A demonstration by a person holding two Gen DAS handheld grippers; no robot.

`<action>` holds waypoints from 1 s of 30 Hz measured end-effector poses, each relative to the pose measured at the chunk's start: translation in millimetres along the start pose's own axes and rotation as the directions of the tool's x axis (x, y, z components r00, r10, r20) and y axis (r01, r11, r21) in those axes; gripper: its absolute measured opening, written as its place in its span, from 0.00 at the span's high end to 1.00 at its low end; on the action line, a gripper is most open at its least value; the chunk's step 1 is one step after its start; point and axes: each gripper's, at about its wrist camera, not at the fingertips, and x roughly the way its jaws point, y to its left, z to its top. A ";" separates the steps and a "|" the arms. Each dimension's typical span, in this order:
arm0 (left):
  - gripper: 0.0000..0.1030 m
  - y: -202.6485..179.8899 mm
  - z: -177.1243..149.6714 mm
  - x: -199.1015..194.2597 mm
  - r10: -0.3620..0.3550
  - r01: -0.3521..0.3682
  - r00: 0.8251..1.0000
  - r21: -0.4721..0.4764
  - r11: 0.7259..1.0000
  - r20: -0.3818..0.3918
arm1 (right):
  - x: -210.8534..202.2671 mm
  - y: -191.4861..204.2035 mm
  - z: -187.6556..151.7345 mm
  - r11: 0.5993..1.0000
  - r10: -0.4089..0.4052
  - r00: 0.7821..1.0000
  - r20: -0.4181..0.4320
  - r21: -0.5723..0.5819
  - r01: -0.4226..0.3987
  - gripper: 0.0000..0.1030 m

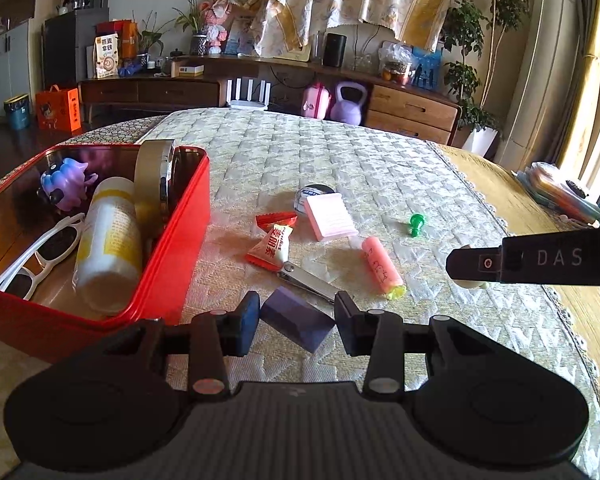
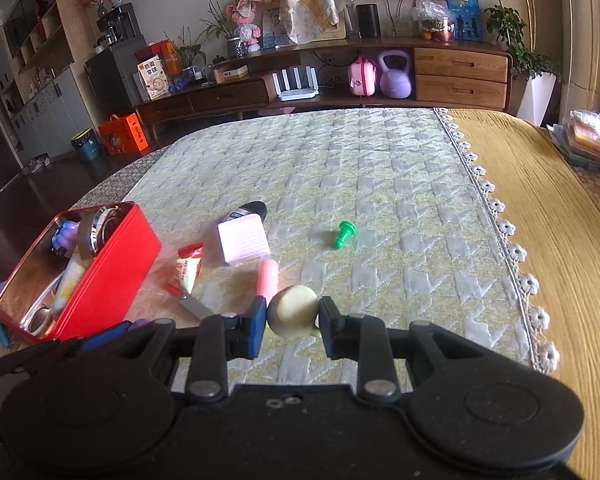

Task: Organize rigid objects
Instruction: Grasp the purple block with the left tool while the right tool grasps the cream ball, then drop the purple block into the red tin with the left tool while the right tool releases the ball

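Note:
My left gripper [image 1: 295, 320] is shut on a purple block [image 1: 295, 322] just above the quilted cloth, right of the red tin [image 1: 179, 264]. The tin holds a purple toy [image 1: 65, 184], white sunglasses [image 1: 39, 256], a white-and-yellow bottle [image 1: 107, 244] and a tape roll [image 1: 155, 184]. My right gripper [image 2: 293, 320] is shut on a cream round object [image 2: 293, 312]. On the cloth lie a candy packet [image 1: 271, 246], nail clippers [image 1: 308, 280], a pink tube [image 1: 382, 266], a pink notepad [image 1: 330, 218], a small round tin [image 1: 314, 194] and a green pawn [image 1: 416, 224].
The right gripper's finger [image 1: 536, 260] reaches in from the right in the left wrist view. A mustard cloth with lace edging [image 2: 540, 216] covers the table's right side, with stacked packets [image 2: 592, 140] at its far edge. A sideboard [image 2: 380, 76] stands behind.

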 end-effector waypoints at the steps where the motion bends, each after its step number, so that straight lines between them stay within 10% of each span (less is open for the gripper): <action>1: 0.61 0.3 1.0 -3.7 -0.008 0.008 1.000 0.000 1.000 0.000 | -6.1 2.5 -0.8 1.000 -0.002 1.000 0.005 -0.004 0.002 0.74; 30: 0.61 106.3 73.9 -94.5 -0.076 0.077 0.996 -0.027 0.997 0.035 | -68.6 125.5 16.1 0.982 0.108 0.988 0.107 -0.165 -0.089 0.74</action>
